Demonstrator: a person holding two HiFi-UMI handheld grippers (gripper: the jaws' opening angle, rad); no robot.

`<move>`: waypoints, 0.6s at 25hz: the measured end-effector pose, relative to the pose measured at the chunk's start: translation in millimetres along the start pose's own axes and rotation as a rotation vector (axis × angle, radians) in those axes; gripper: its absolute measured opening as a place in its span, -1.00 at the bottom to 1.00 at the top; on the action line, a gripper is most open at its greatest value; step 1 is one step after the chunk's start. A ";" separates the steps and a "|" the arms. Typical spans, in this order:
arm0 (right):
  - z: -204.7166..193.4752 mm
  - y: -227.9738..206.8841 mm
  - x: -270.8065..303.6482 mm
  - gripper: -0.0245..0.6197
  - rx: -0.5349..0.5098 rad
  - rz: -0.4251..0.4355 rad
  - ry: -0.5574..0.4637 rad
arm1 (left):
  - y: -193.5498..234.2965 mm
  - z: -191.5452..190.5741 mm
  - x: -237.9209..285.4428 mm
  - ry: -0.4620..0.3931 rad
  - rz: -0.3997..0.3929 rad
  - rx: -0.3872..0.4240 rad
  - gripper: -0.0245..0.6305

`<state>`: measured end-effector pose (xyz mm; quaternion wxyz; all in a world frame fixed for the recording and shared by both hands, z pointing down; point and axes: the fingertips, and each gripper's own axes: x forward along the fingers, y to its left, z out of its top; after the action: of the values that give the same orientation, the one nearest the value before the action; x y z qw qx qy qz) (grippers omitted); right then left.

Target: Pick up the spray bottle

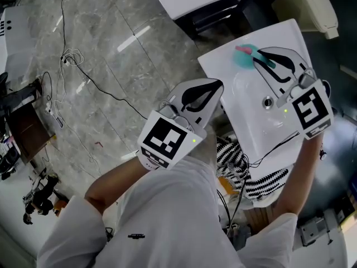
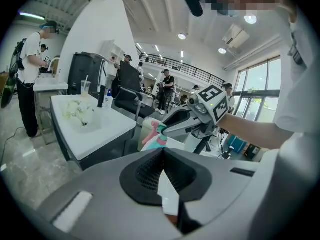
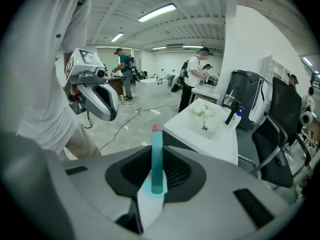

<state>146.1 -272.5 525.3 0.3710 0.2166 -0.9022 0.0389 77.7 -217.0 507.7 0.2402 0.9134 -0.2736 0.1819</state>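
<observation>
- Basin (image 1: pixel 252 116) sunk in white table (image 1: pixel 218 61), drain (image 1: pixel 268 101) at its middle; whether anything lies in it can't be told from the head view.
- Spray bottle (image 1: pixel 243 56) stands on the table top at the far rim of the basin, outside it: teal head, pink trigger, pale body.
- Second white table (image 2: pixel 100 129) further off has its own basin with green sprigs (image 2: pixel 76 109) in it; cup with straw (image 2: pixel 85 87) stands behind that.
- Right gripper (image 1: pixel 260 59) reaches over the basin to the bottle. In the right gripper view the teal head with pink tip stands up between the jaws and the pale body sits low in the gap. Jaws are drawn in narrow and clamp the bottle.
- Bottle bottom looks down on the table; hard to tell from the views.
- Left gripper (image 1: pixel 216 87) hangs over the marble floor (image 1: pixel 111 54), just beside the table edge, well apart from the bottle. Jaws are pressed together at the tips, nothing between them.
</observation>
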 end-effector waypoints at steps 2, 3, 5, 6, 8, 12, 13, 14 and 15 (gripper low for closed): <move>-0.3 1.6 -0.2 -0.76 0.034 -0.027 -0.017 | -2.7 0.9 -3.4 -0.003 -0.003 0.006 -0.91; -1.1 2.5 -0.9 -0.76 0.049 -0.043 -0.018 | -4.2 1.5 -5.2 -0.006 -0.005 0.010 -0.91; -2.7 4.2 -2.1 -0.76 0.081 -0.073 -0.027 | -7.1 3.0 -9.2 -0.012 -0.007 0.017 -0.91; -2.8 5.3 -2.6 -0.76 0.100 -0.087 -0.039 | -8.5 3.7 -11.6 -0.015 -0.008 0.020 -0.91; -1.3 8.5 -5.6 -0.76 0.141 -0.116 -0.069 | -11.6 5.2 -16.5 -0.020 -0.011 0.027 -0.91; 5.7 18.1 -21.2 -0.76 0.215 -0.204 -0.132 | -22.8 7.6 -30.3 -0.033 -0.021 0.041 -0.91; 6.8 21.4 -25.6 -0.76 0.231 -0.228 -0.138 | -25.9 7.2 -34.8 -0.036 -0.022 0.043 -0.91; 7.7 24.7 -30.2 -0.76 0.248 -0.251 -0.142 | -28.7 6.7 -38.9 -0.038 -0.022 0.044 -0.91; 8.9 27.4 -35.1 -0.76 0.267 -0.274 -0.148 | -31.1 6.1 -42.4 -0.039 -0.022 0.044 -0.91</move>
<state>150.8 -237.1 497.2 0.2735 0.3867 -0.8760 0.0912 63.9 -179.9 472.5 0.2166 0.9249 -0.2640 0.1674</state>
